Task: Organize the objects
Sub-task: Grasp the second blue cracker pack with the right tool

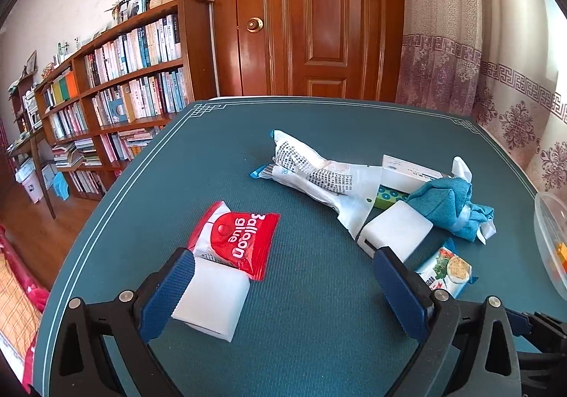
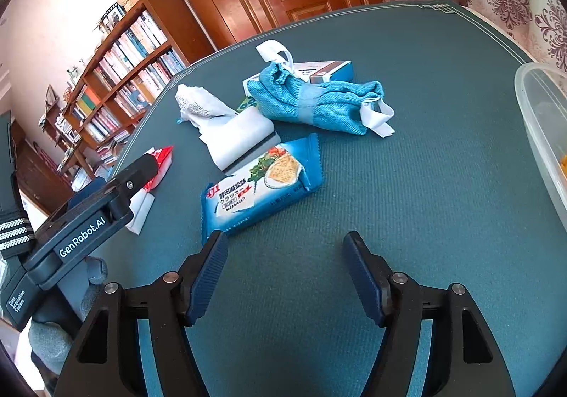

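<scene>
My left gripper is open wide over the teal table mat. A white block lies against the inside of its left finger, partly under a red "Balloon glue" packet; the right finger stands apart from both. Open too is my right gripper, with only bare mat between its fingers. A blue cracker packet lies just beyond its left fingertip and shows by the left gripper's right finger as the cracker packet.
Mid-table lies a pile: a printed white bag, a second white block, a rolled blue cloth and a small box. A clear plastic tub sits at the right edge. Bookshelf, door and curtain lie beyond.
</scene>
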Demonstrator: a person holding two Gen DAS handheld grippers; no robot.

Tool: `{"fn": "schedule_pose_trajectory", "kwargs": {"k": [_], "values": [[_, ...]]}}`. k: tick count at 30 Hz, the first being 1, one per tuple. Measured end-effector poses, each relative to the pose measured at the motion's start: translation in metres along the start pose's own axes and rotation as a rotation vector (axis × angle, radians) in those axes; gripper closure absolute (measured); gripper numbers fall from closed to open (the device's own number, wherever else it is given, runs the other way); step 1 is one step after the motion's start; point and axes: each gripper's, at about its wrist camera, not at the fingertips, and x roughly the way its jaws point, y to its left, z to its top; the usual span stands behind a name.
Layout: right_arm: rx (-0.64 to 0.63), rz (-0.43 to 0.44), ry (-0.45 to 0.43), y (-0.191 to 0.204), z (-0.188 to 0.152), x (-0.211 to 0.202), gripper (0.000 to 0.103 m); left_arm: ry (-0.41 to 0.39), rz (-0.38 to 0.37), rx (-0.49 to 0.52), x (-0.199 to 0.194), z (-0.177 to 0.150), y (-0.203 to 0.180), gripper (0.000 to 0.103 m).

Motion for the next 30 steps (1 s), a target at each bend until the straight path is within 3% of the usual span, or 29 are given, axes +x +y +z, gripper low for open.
{"fn": "schedule_pose_trajectory", "kwargs": {"k": [8, 15, 25, 28, 30], "values": [[-0.009, -0.015, -0.004, 0.017, 0.016, 0.021, 0.034, 0.018, 0.020, -0.086, 0.006, 0.003, 0.021, 0.001], [0.004, -0.062, -0.017, 0.023, 0.034, 0.038, 0.027, 0.048, 0.030, -0.157, 0.013, 0.001, 0.036, 0.001], [-0.135, -0.180, -0.032, 0.039, 0.032, 0.046, 0.025, 0.054, 0.032, -0.171, 0.014, 0.001, 0.037, 0.001], [-0.136, -0.183, -0.037, 0.034, 0.029, 0.042, 0.029, 0.038, 0.029, -0.147, 0.011, 0.001, 0.033, 0.001], [-0.138, -0.192, -0.039, 0.030, 0.026, 0.037, 0.037, 0.030, 0.026, -0.131, 0.010, 0.000, 0.029, 0.001]]}}
